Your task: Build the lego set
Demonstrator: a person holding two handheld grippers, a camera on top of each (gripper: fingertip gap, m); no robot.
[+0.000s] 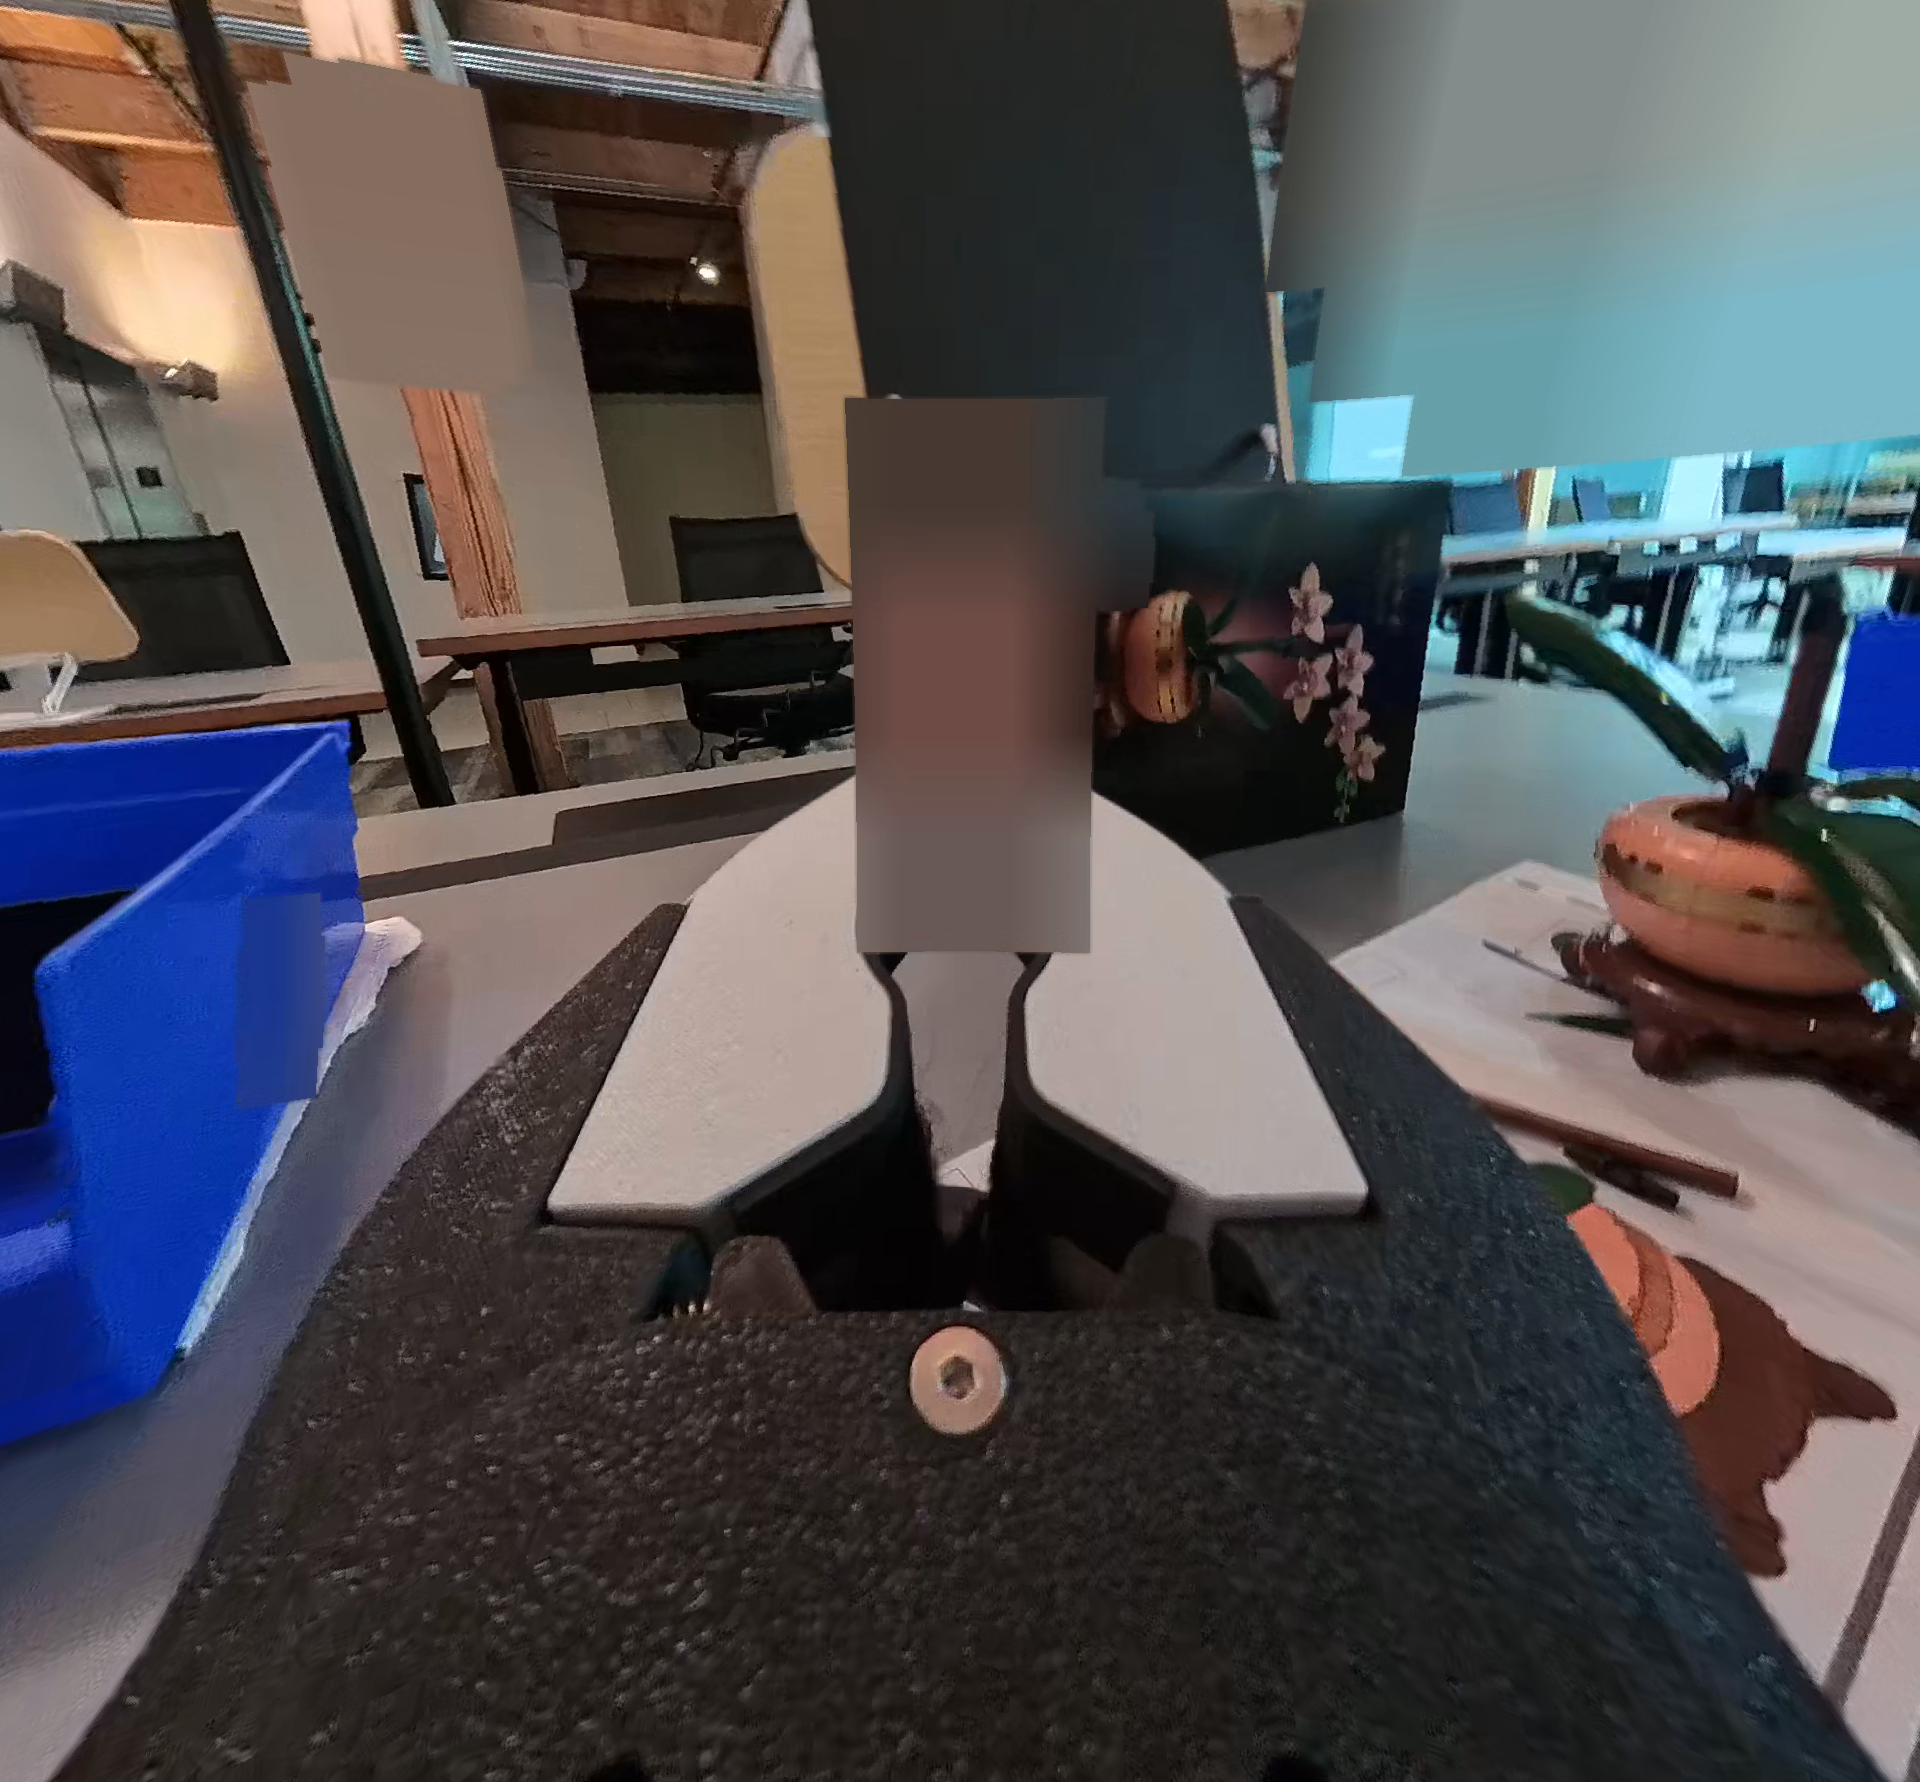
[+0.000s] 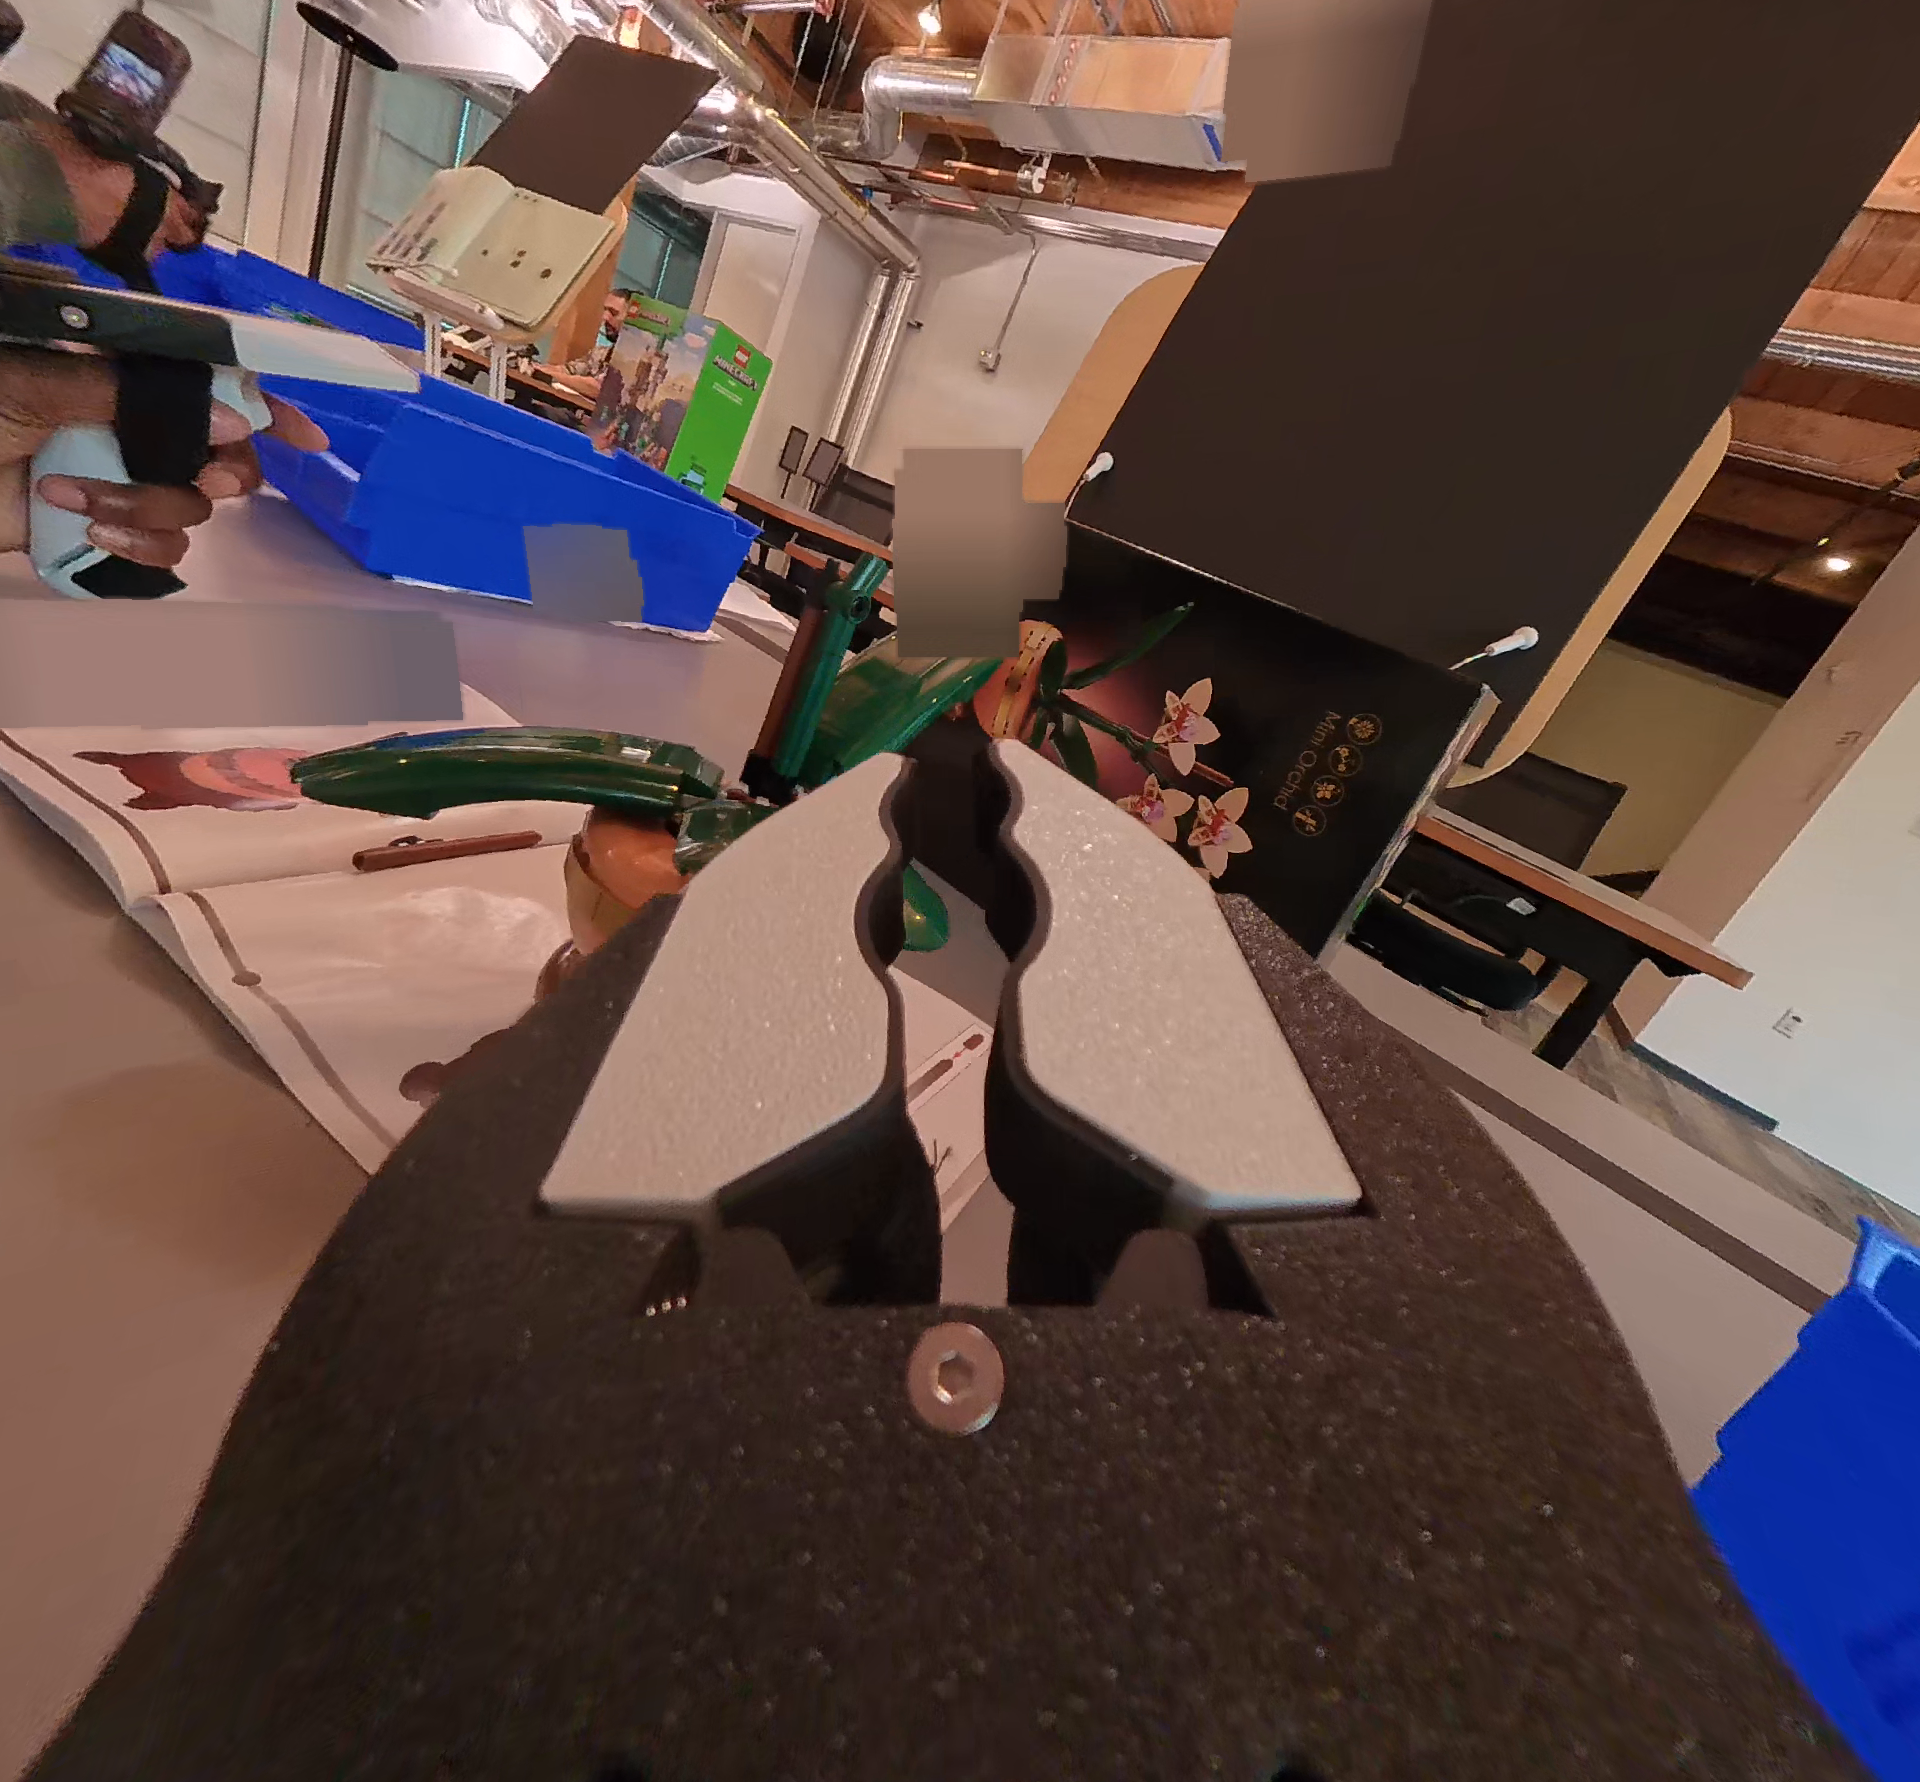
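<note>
The lego orchid's peach pot (image 1: 1725, 901) stands on a brown stand (image 1: 1766, 1015) at the right, on the open instruction booklet (image 1: 1818, 1265). It carries dark green leaves (image 1: 1621, 683). My left gripper (image 1: 966, 797) points past it toward the set's box (image 1: 1278, 662). Its fingers are nearly together and a patch hides their tips. My right gripper (image 2: 948, 761) is just in front of the pot (image 2: 613, 870), the leaf (image 2: 499, 776) and the green stem (image 2: 842, 631). Its jaws stand a narrow slit apart and I see nothing between them. A loose brown rod (image 2: 447, 849) lies on the booklet (image 2: 312, 943).
A blue bin (image 1: 156, 1005) sits left of my left gripper and also shows in the right wrist view (image 2: 499, 496). Another blue bin (image 2: 1829, 1483) is at the lower right. The left gripper (image 2: 405, 371), held by a hand (image 2: 125, 506), shows at the far left. The set's box (image 2: 1247, 776) stands behind. My right fingertips sit around 30 centimetres from my left ones.
</note>
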